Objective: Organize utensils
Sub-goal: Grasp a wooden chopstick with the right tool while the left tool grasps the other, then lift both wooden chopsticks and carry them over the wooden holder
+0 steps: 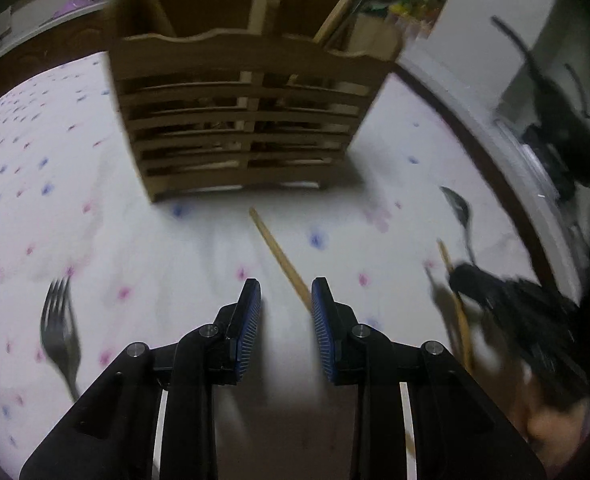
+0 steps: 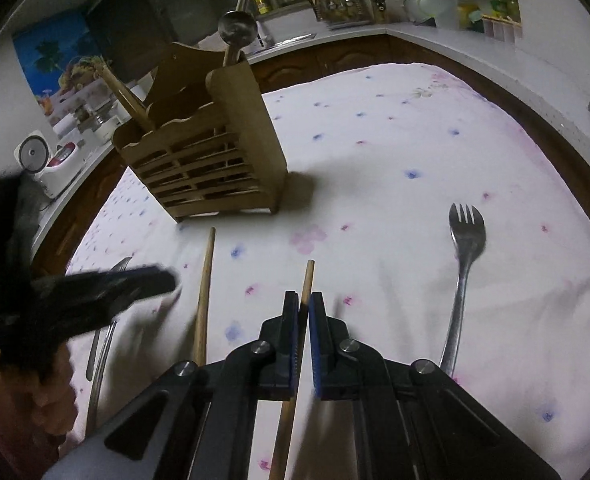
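right gripper (image 2: 303, 308) clenched on a thin wooden chopstick (image 2: 306, 280) | left gripper (image 1: 286, 300) released above a second wooden chopstick (image 1: 279, 252) on the floral cloth-covered worktop (image 2: 415, 200) | slatted wooden utensil caddy (image 1: 239, 120) just beyond

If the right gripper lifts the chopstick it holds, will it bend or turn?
The chopstick looks like thin, straight wood, so probably stiff and light. The right gripper pinches it away from its middle, so it may pivot between the pads.

Flowered tablecloth (image 2: 395, 168) carries wooden caddy (image 2: 211, 168), fork (image 2: 461, 276), chopstick (image 2: 204, 300), possibly spoon (image 1: 461, 210).
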Tool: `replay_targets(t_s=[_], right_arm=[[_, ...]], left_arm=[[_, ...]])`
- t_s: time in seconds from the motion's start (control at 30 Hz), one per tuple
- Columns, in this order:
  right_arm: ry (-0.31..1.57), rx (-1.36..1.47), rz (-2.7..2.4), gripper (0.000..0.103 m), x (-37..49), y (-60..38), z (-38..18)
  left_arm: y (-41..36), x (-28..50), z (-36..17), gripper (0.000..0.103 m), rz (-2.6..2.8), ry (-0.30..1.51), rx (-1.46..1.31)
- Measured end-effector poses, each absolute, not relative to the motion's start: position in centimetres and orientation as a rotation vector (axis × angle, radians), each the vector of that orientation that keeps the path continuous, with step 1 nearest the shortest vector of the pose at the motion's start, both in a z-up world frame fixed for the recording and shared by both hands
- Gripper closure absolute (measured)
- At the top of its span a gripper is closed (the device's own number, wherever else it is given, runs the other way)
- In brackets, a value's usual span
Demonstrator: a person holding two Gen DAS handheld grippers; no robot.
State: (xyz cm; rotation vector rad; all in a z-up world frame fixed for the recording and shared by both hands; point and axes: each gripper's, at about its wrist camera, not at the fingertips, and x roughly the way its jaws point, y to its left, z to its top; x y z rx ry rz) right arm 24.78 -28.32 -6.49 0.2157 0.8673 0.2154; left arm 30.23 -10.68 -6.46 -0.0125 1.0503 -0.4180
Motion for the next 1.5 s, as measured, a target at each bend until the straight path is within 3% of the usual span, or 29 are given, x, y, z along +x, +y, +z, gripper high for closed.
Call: replay_targets(t_s=[0.17,0.2,0.47,0.53,0.6,0.77,0.87,0.9,0.93,1.23,1.5], right_arm=[[0.876,0.205,0.229,0.098,25.4,-27.7,-7.1],[0.879,0.198,0.23,0.098,25.6,-27.6,-7.2],[0.918,0.151,0.243,0.098,26.0,-27.0,-8.3],[0.935,0.148,0.247,0.097,26.3,-26.8,-8.6],[0.949,0.144,0.25,0.096,26.5,-26.7,-8.9],[0.976,0.128,0.257,0.096,27.4,-26.6,-8.8],[0.983,0.112,0.267,0.096,27.8,-26.4,-8.8],[0.984,0.107,0.266,0.096,27.9,-26.3,-8.8],[0.985,0.098,0.264,0.096,28.0,-26.2,-8.8],[0.967,0.101,0.275,0.098,26.8,-25.9,-7.7],[0.835,0.164,0.329,0.098,23.7,-25.6,-2.3]], left_arm=[[-13.1,32.1,-7.6,0.08,-0.382,1.055,0.102],[-13.4,31.9,-7.6,0.089,-0.383,1.045,0.129],[-11.8,29.0,-7.4,0.091,-0.467,1.055,0.216],[-11.3,29.4,-7.3,0.075,-0.446,1.066,0.203],[-11.2,30.2,-7.1,0.066,-0.425,1.069,0.193],[-12.4,31.4,-7.4,0.062,-0.39,1.085,0.236],[-13.4,31.3,-7.7,0.076,-0.401,1.057,0.261],[-13.6,31.3,-7.6,0.09,-0.404,1.053,0.266],[-13.7,31.3,-7.6,0.094,-0.404,1.05,0.274],[-11.8,29.2,-6.2,0.099,-0.437,1.011,0.183],[-7.0,23.9,-0.6,0.099,-0.479,0.865,0.014]])
